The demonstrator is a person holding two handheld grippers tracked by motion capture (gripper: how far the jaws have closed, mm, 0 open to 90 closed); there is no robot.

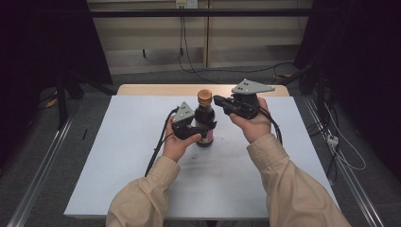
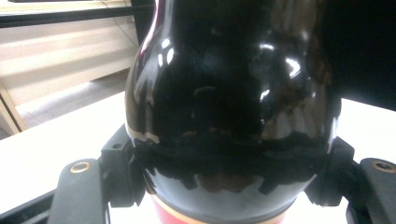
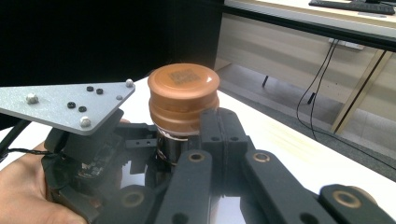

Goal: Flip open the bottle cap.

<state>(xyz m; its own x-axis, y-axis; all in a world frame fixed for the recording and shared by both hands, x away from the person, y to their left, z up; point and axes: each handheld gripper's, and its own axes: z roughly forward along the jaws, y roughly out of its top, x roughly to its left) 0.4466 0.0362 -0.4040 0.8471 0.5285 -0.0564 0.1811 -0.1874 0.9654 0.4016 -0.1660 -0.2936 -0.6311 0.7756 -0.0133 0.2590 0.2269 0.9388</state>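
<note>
Your left gripper [image 1: 204, 130] is clamping the dark bottle [image 1: 205, 124], which is standing upright on the tabletop [image 1: 127, 156]. Your right gripper [image 1: 218, 100] is hovering just beside its brown cap [image 1: 204, 96], jaws pressed together and empty.

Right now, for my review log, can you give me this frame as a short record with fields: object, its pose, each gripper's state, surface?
object: dark glass bottle with a copper-brown cap
pose: upright on the table
left gripper: jaws clamped on both sides of the bottle's rounded body, seen close in the left gripper view
right gripper: jaws together, tips right beside the cap just under its rim; contact cannot be judged
surface: white table, wooden edge at the far side
likely work in hand: steadying the bottle while the cap is approached
</note>
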